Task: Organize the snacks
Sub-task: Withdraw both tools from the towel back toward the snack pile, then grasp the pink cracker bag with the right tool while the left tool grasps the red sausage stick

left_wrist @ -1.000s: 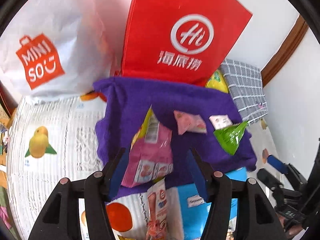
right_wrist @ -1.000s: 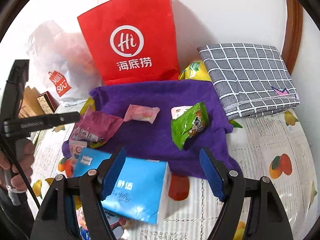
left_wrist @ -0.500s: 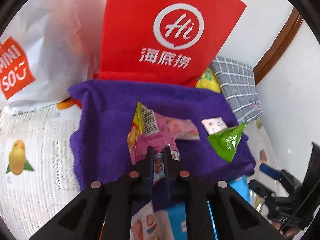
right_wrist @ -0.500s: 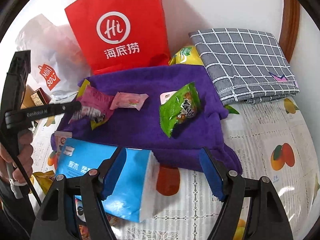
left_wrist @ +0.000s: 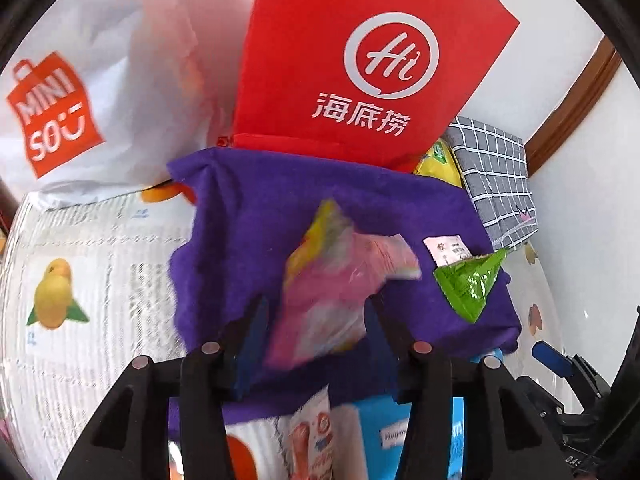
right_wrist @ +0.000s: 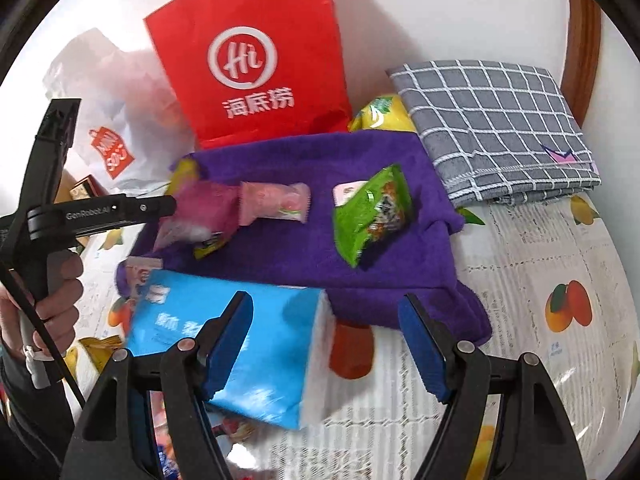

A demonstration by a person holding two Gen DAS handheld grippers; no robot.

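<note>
A purple towel [left_wrist: 248, 216] [right_wrist: 304, 256] lies spread on the table. On it lie a pink and yellow snack packet [left_wrist: 328, 300] [right_wrist: 196, 216], a small pink candy packet [right_wrist: 276, 202], a small white sachet [left_wrist: 448, 249] and a green snack packet [left_wrist: 470, 284] [right_wrist: 372, 212]. My left gripper [left_wrist: 316, 336] is open, its jaws on either side of the blurred pink packet, which lies loose on the towel. My right gripper [right_wrist: 326, 344] is open and empty above a blue packet [right_wrist: 240, 344] at the towel's near edge.
A red paper bag [left_wrist: 360, 60] [right_wrist: 252, 60] stands behind the towel, a white Miniso bag [left_wrist: 80, 92] to its left. A grey checked cloth [right_wrist: 492, 128] and a yellow packet [right_wrist: 380, 114] lie at the back right. More snacks [left_wrist: 312, 436] lie near the front.
My left gripper, shut on the pink packet half a second ago, has opened and released it onto the towel. The right gripper has moved closer over the blue packet.
</note>
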